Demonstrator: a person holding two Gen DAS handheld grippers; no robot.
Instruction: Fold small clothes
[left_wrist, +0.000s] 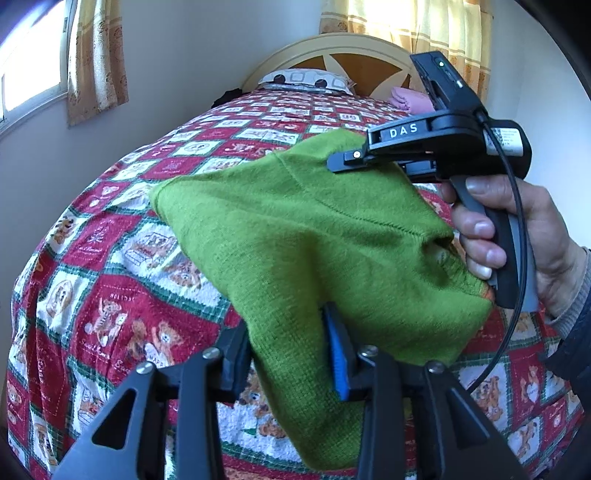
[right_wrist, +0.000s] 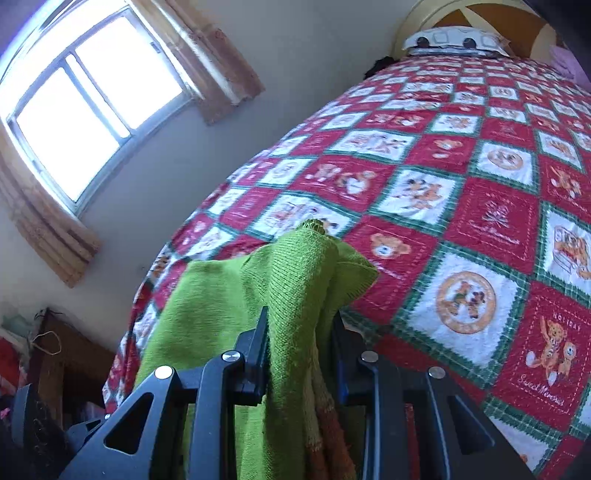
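A green knitted garment (left_wrist: 314, 236) hangs in the air above the bed, stretched between both grippers. My left gripper (left_wrist: 291, 354) is shut on its near lower edge, and cloth hangs down between the fingers. My right gripper (left_wrist: 347, 158) shows in the left wrist view at the upper right, held by a hand, and grips the far edge. In the right wrist view my right gripper (right_wrist: 299, 354) is shut on a bunched fold of the green garment (right_wrist: 295, 280), which shows orange stripes lower down.
A bed with a red, white and green teddy-bear quilt (left_wrist: 110, 288) fills both views. A pillow (left_wrist: 306, 79) and a pink folded cloth (left_wrist: 410, 99) lie by the headboard. A window (right_wrist: 85, 118) with curtains is on the left wall, and dark furniture (right_wrist: 66, 369) stands below it.
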